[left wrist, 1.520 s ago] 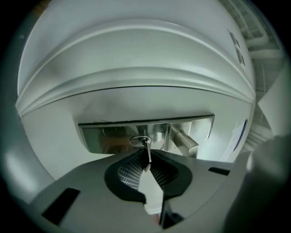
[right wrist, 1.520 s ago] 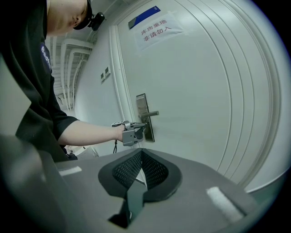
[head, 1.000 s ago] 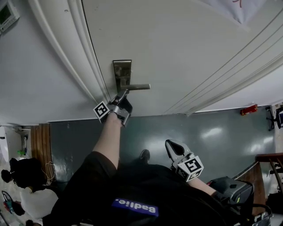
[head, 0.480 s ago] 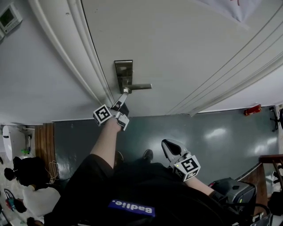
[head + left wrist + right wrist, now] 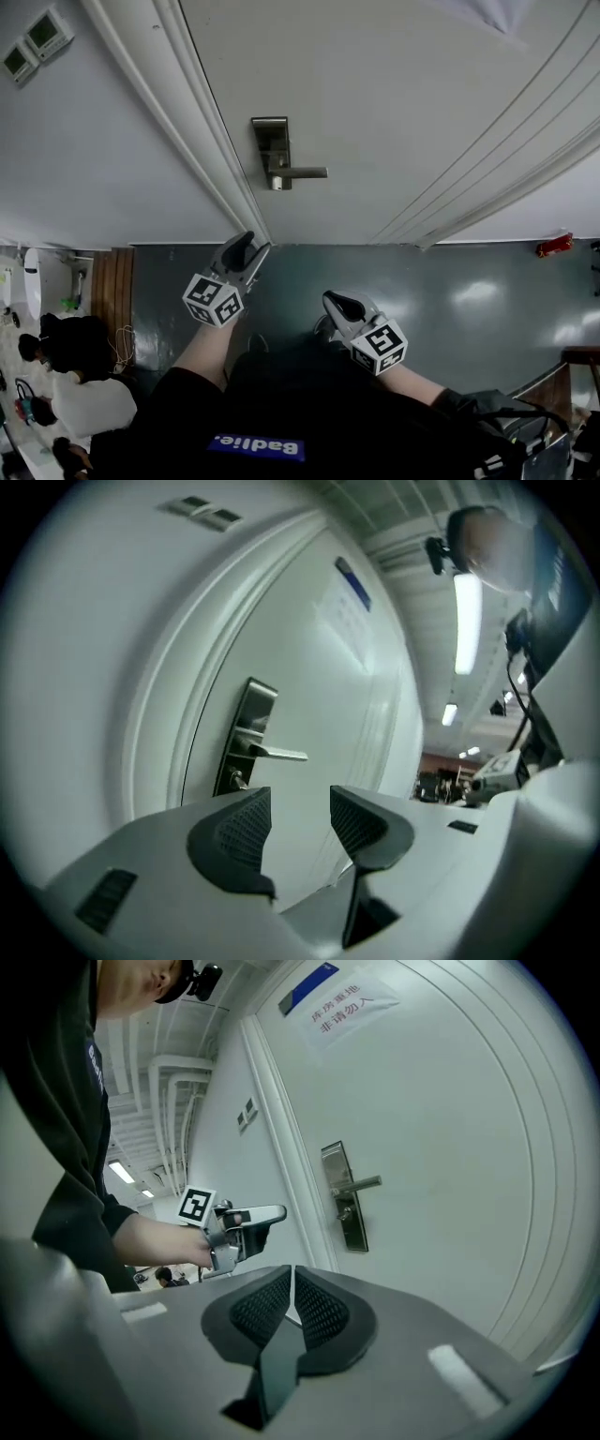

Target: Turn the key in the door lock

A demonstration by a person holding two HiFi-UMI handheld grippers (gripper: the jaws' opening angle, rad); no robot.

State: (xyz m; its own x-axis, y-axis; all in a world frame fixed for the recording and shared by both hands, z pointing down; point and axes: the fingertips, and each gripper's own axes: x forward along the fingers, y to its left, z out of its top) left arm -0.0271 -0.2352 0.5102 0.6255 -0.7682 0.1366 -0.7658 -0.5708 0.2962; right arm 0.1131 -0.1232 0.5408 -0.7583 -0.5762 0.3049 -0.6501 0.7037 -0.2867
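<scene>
A steel lock plate (image 5: 270, 150) with a lever handle (image 5: 302, 172) sits on the white door; the key (image 5: 277, 183) sticks out of the lock just under the lever. My left gripper (image 5: 246, 251) hangs back from the door, well short of the key. Its jaws have just been opening and stand open with nothing between them. In the left gripper view the lock plate (image 5: 246, 733) and key (image 5: 239, 780) lie beyond the gripper (image 5: 298, 803). My right gripper (image 5: 339, 305) is shut and empty, lower and to the right; its own view shows the pads (image 5: 267, 1305) together, the lock plate (image 5: 345, 1194) ahead.
The white door frame (image 5: 187, 122) runs beside the lock. Two wall panels (image 5: 37, 47) hang at the upper left. A printed notice (image 5: 342, 1002) is stuck high on the door. A person (image 5: 56, 375) sits at the lower left. A red object (image 5: 555, 246) lies by the wall.
The left gripper has let go of the key, opened, rolled and pulled back from the lock toward the body. The right gripper has shifted slightly to the left.
</scene>
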